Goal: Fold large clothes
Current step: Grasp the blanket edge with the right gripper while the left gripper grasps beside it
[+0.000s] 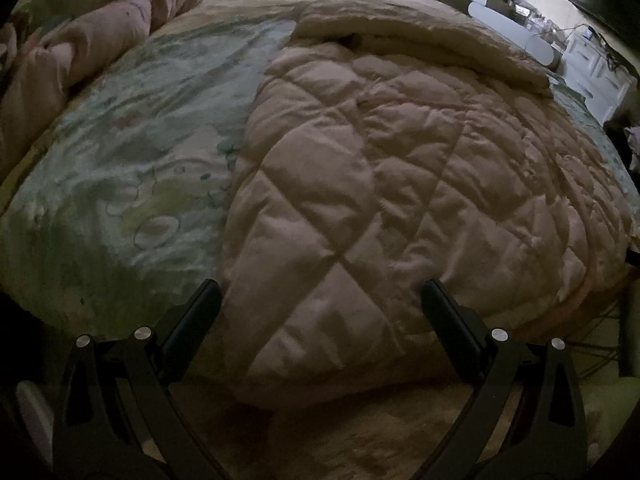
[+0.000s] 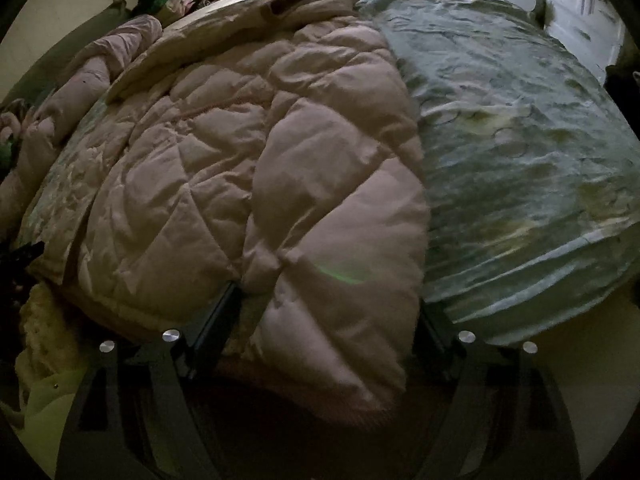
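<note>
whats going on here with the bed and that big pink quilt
A person holding a tool in each hand is working on a pink quilted comforter spread over a bed with a green patterned sheet. The left tool hangs open above the comforter's near edge, gripping nothing. The right tool straddles a near corner of the comforter, with fabric bulging between its fingers, but a firm grip is not clear. No fold is made yet.

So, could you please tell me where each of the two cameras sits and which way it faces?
Left wrist: on the left gripper, angled down over the bed's near edge at the pink quilted comforter's left edge and the green sheet; both spread fingers show.
Right wrist: on the right gripper, angled down at the comforter's near right corner, which lies between its fingers.
Shared: comforter, sheet, and the rolled pink bedding at far left.
</note>
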Motion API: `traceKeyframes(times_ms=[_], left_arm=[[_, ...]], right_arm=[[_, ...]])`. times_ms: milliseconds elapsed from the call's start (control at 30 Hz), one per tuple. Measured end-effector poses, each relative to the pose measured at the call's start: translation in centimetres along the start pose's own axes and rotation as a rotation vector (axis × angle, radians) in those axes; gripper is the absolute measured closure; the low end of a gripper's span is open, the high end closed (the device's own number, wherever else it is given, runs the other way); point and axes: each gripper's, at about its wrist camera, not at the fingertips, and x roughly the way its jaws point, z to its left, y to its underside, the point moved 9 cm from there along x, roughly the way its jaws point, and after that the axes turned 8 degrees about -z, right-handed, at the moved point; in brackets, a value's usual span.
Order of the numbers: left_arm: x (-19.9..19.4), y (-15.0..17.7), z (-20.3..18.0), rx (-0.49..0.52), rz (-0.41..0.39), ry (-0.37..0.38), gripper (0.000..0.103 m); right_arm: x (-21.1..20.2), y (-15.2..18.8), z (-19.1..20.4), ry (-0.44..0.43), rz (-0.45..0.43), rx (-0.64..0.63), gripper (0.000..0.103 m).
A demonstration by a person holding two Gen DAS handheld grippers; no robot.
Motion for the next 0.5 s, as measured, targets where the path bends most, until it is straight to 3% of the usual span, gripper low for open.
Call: traceKeyframes(times_ms=[167, 267, 467, 500], left_arm=[[0.8, 0.2, 0.6, -0.065, 0.035, 0.038, 0.009], [1.5, 0.4, 0.6, -0.098, 0.043, 0.046, 0.009], [1.8, 0.1, 0.2, -0.111, 0.035, 0.051, 0.009], [1.8, 0.1, 0.1, -0.117, 0.035, 0.065, 0.018]], right_arm=[[-1.1, -0.4, 1.1, -0.015, -0.011, -0.06, 0.059], [-2.1, -1.1, 1.7, -0.032, -0.036, -0.082, 0.073], [-3.3, -2.5, 2.2, -0.071, -0.063, -0.079, 0.076], [-3.1, -2.5, 2.3, -0.074, -0.052, -0.081, 0.076]])
